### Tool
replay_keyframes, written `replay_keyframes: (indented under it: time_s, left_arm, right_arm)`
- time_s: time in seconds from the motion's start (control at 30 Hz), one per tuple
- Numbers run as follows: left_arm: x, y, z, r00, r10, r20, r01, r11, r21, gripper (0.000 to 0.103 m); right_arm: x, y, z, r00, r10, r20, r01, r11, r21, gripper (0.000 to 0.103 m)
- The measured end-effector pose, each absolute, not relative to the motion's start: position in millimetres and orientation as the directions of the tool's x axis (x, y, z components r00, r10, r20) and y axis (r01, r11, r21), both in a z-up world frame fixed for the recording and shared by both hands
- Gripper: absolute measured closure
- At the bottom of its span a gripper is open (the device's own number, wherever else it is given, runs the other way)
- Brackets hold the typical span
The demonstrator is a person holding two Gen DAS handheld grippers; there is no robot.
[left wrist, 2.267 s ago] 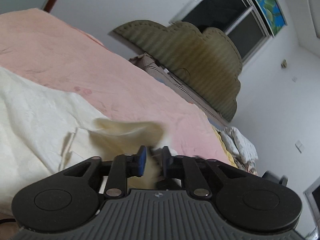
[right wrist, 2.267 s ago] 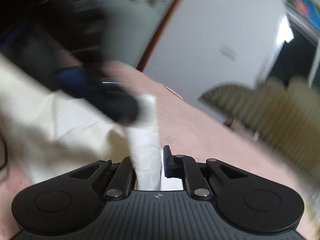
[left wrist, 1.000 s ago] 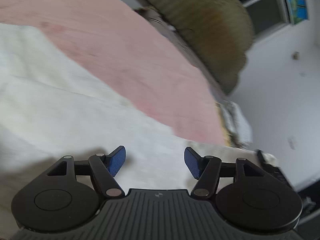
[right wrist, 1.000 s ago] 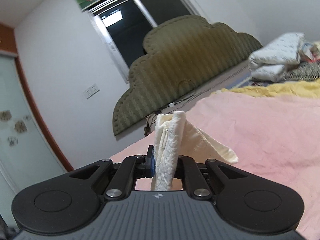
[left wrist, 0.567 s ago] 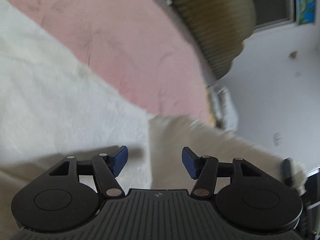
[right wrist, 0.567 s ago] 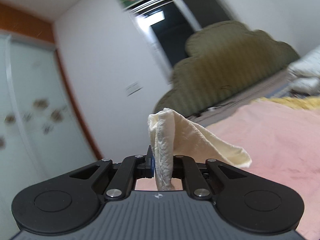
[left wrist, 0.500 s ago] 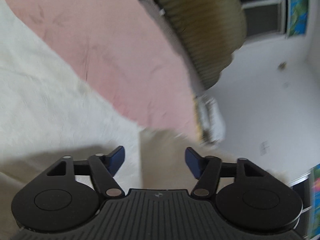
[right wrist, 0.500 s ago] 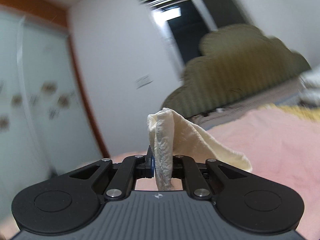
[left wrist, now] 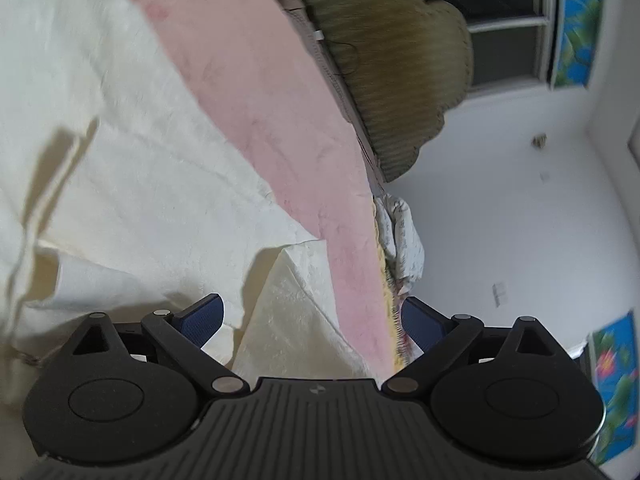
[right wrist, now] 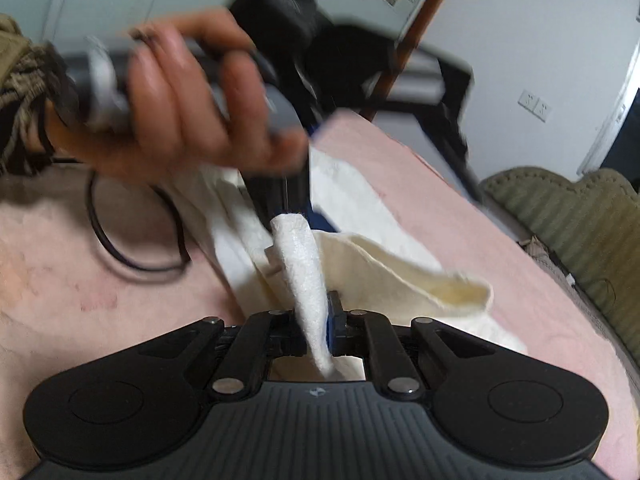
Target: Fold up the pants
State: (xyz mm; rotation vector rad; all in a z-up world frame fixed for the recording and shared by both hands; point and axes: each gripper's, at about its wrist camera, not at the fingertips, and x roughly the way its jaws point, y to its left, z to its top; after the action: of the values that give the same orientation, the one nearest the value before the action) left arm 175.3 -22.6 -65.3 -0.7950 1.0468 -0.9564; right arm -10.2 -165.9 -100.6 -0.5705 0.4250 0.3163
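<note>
The cream pants (left wrist: 132, 184) lie spread on the pink bedspread (left wrist: 256, 80). A raised fold of the cloth (left wrist: 288, 300) sits between my left gripper's (left wrist: 312, 318) open blue pads, untouched by them. My right gripper (right wrist: 318, 320) is shut on a bunched edge of the pants (right wrist: 304, 264) and holds it lifted above the bed. In the right wrist view the person's hand (right wrist: 176, 96) holds the left gripper just beyond that lifted edge, blurred by motion.
A green padded headboard (left wrist: 392, 52) runs along the far side of the bed, also in the right wrist view (right wrist: 576, 216). Folded bedding (left wrist: 404, 236) lies past the bed's edge. A black cable (right wrist: 120, 236) loops on the bedspread by the hand.
My left gripper let go of the pants and opened wide, then moved over the spread cloth. My right gripper kept its hold and swung round toward the left gripper.
</note>
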Motion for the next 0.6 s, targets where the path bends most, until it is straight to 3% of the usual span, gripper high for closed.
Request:
replay_keyframes:
  time_s: [0.17, 0.33, 0.5, 0.57, 0.6]
  left_arm:
    - [133, -22, -24, 0.292, -0.847, -0.444, 0.56, 0.527, -0.639, 0.004]
    - [84, -32, -14, 0.258, -0.859, -0.443, 0.782, 0.455, -0.426, 0.004]
    - [77, -49, -29, 0.314, -0.803, -0.506, 0.779, 0.523, -0.346, 0.004]
    - [88, -54, -38, 0.335, -0.769, -0.544, 0.733, 0.576, -0.363, 0.008]
    - [95, -53, -42, 0.341, -0.76, -0.554, 0.701, 0.598, -0.389, 0.016]
  right_arm:
    - [-18, -169, -108, 0.877, 0.171, -0.449, -0.376, 0.827, -0.418, 0.095]
    - [-20, -162, -114, 0.883, 0.146, -0.445, -0.37, 0.801, -0.471, 0.094]
    - [-20, -154, -123, 0.894, 0.116, -0.433, -0.365, 0.749, -0.553, 0.093]
    - [-20, -155, -123, 0.894, 0.121, -0.431, -0.364, 0.756, -0.543, 0.093]
    - [-21, -157, -123, 0.894, 0.124, -0.431, -0.364, 0.763, -0.535, 0.093]
